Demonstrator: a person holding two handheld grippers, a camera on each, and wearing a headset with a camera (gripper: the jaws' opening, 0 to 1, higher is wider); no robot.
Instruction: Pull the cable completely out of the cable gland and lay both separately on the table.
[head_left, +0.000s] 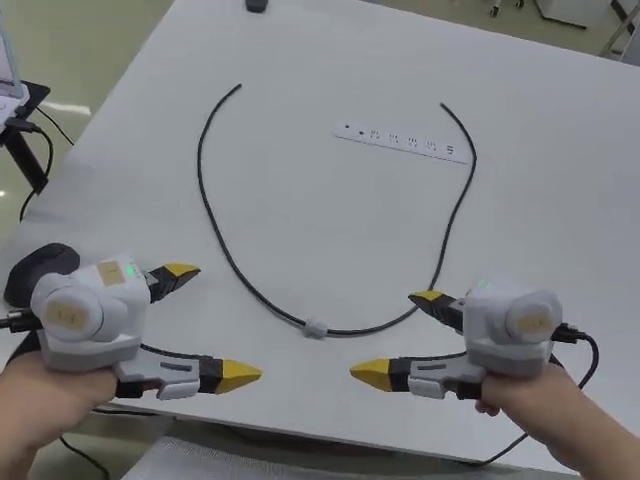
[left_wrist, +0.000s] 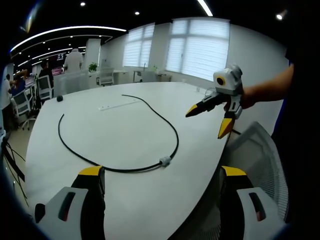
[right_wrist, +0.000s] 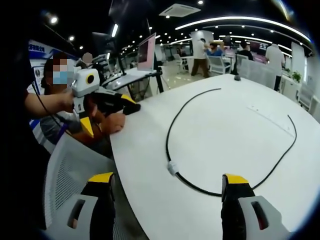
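Both grippers hung open-jawed at the near edge of the bench, with the cable and gland untouched.

In the head view the black cable (head_left: 202, 170) lay in a wide U on the white bench (head_left: 300, 210), its ends pointing toward 11 and 1 o'clock. The small pale cable gland (head_left: 316, 327) was on the cable at the bottom of the curve, at 6 o'clock. The left gripper (head_left: 222, 320) sat at 7 o'clock of the view and the right gripper (head_left: 385, 335) at 5 o'clock. Each had its yellow-tipped jaws spread wide and held nothing, and the gland lay between them, apart from both. A white power strip (head_left: 403, 142) lay at 1 o'clock from the gland, just inside the cable's right arm. In the left gripper view a mesh chair back (left_wrist: 260, 150) showed at 4 o'clock.
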